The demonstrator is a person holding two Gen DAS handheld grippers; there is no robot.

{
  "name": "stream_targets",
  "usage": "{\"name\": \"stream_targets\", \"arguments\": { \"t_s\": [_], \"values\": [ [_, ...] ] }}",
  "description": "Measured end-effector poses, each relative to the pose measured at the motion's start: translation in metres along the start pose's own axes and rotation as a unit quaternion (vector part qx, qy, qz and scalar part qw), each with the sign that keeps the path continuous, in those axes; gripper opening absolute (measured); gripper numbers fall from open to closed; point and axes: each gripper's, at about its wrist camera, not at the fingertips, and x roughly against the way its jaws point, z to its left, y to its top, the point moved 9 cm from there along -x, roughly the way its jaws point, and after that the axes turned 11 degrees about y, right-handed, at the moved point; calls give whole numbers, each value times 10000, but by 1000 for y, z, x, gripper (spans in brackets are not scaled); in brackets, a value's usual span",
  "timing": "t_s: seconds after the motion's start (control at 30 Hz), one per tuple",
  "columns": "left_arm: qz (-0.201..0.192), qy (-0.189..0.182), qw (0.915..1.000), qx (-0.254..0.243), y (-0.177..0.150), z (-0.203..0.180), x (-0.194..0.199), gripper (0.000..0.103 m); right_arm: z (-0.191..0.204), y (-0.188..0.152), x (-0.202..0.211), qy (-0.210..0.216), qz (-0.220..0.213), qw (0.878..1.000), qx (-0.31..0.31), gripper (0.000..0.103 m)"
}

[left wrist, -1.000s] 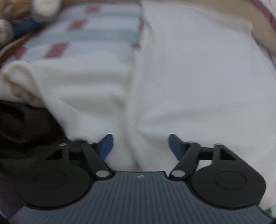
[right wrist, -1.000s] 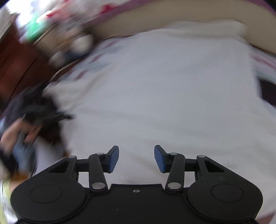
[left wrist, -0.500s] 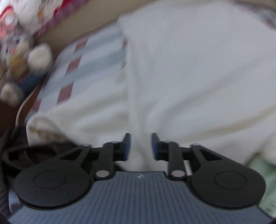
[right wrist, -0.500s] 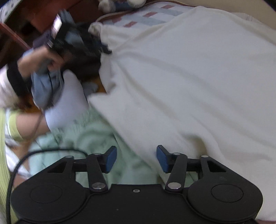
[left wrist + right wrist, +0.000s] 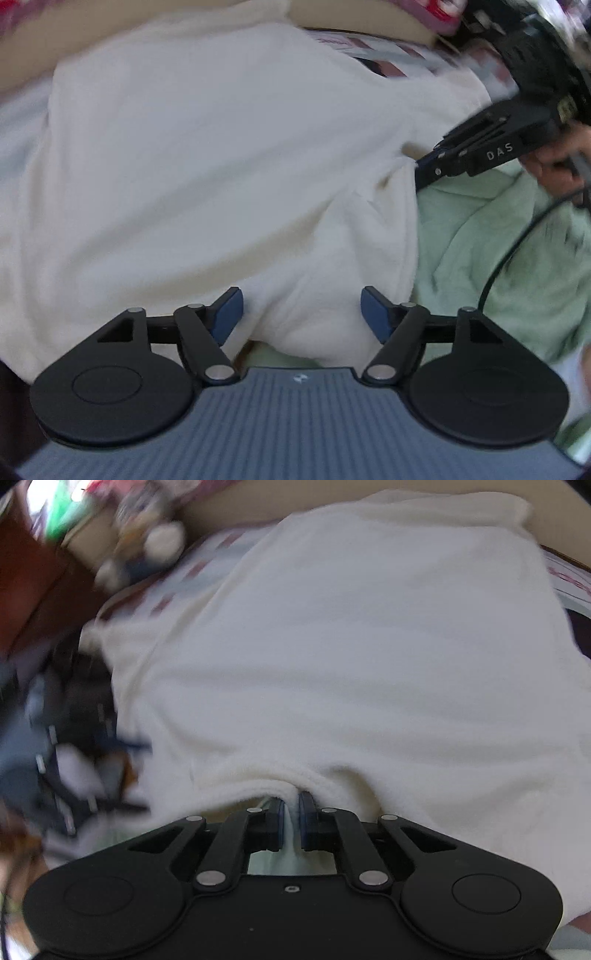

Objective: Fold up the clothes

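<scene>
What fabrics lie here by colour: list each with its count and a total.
White garment: 1
Mint green cloth: 1
Striped sheet with red patches: 1
Total: 3

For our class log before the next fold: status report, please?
Right tool shut on the white fleece garment's near edge. Left tool open over the same hem, jaws just reopened, nothing pinched. Pale green cloth lies alongside; nothing blocking.
</scene>
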Motion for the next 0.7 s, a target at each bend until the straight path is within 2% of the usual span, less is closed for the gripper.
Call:
{"name": "stream_targets", "arguments": {
  "t_s": [0.07, 0.13, 0.2, 0.23, 0.27, 0.33, 0.37, 0.4, 0.43, 0.47, 0.5, 0.53, 0.57, 0.63, 0.7],
  "values": [
    [110, 23, 9998, 149, 0, -2, -5, 76, -1, 3, 3, -18, -24, 9999, -136, 8],
    [86, 136, 9998, 104, -1, -3, -5, 84, 1, 2, 1, -91, -28, 9999, -52, 9],
    [159, 167, 9997, 93, -2, -4, -9, 85, 3, -7, 1, -195, 116, 9997, -91, 14],
    [208, 172, 9996, 92, -3, -4, -12, 85, 4, -14, 1, -244, 224, 9993, -167, 19],
    [197, 170, 9997, 37, -3, -6, -13, 85, 4, -20, 1, -293, 324, 9988, -235, 32],
    [78, 205, 9996, -170, -5, -10, -13, 83, 2, -28, 6, -392, 338, 9985, -198, 48],
    [24, 295, 9992, -285, -6, -11, -14, 78, -1, -29, 3, -379, 289, 9986, -248, 49],
    [25, 340, 9990, -287, -7, -10, -16, 56, -4, -29, 1, -367, 240, 9986, -298, 49],
    [50, 348, 9991, -227, -7, -8, -19, 30, -7, -30, -2, -347, 183, 9986, -357, 49],
    [114, 296, 9994, -125, -8, -7, -21, 21, -12, -28, -8, -232, 48, 9985, -500, 49],
    [203, 206, 9996, 5, -8, -6, -21, 13, -11, -31, -14, -88, 144, 9990, -415, 45],
    [291, 115, 9994, 135, -9, -5, -21, 11, -10, -34, -20, 56, 240, 9992, -329, 6],
    [370, 66, 9991, 212, -9, -5, -20, 10, -8, -37, -26, 197, 349, 9989, -237, 8],
    [510, 28, 9982, 301, -7, -6, -13, 9, 8, -54, -27, 384, 906, 9951, 103, 8],
    [688, 22, 9971, 309, -12, -6, -7, 9, 23, -72, -17, 746, 1218, 9896, 149, 8]
  ]
}}
